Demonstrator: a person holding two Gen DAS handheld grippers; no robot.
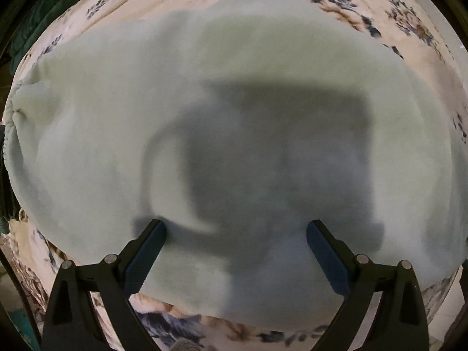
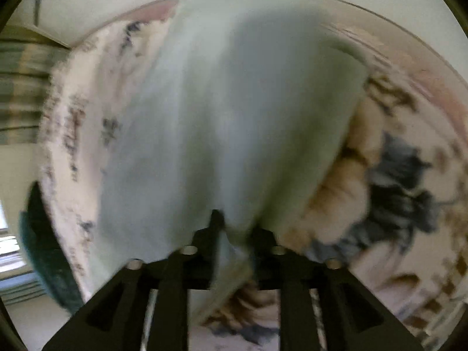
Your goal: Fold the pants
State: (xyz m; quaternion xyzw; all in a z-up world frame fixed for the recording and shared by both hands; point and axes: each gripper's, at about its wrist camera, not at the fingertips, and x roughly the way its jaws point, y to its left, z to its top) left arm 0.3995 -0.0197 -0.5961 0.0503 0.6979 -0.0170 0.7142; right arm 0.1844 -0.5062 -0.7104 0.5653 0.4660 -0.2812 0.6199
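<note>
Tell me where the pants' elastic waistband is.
In the left wrist view, the waistband sits at the far left edge of the pale green pants, on the floral blanket.

The left gripper (image 1: 236, 228) is built of matte black plastic, with two angular fingers (image 1: 146, 251) that are faced on their inner sides with dark blue ribbed pads (image 1: 327, 257). Each finger is carried on two black link arms, and round silver pins (image 1: 111, 259) are set at the joints. The right gripper (image 2: 234, 228) is made of the same black plastic, with triangular cut-outs in its arms and four silver pins (image 2: 188, 250); its details are blurred.
</note>
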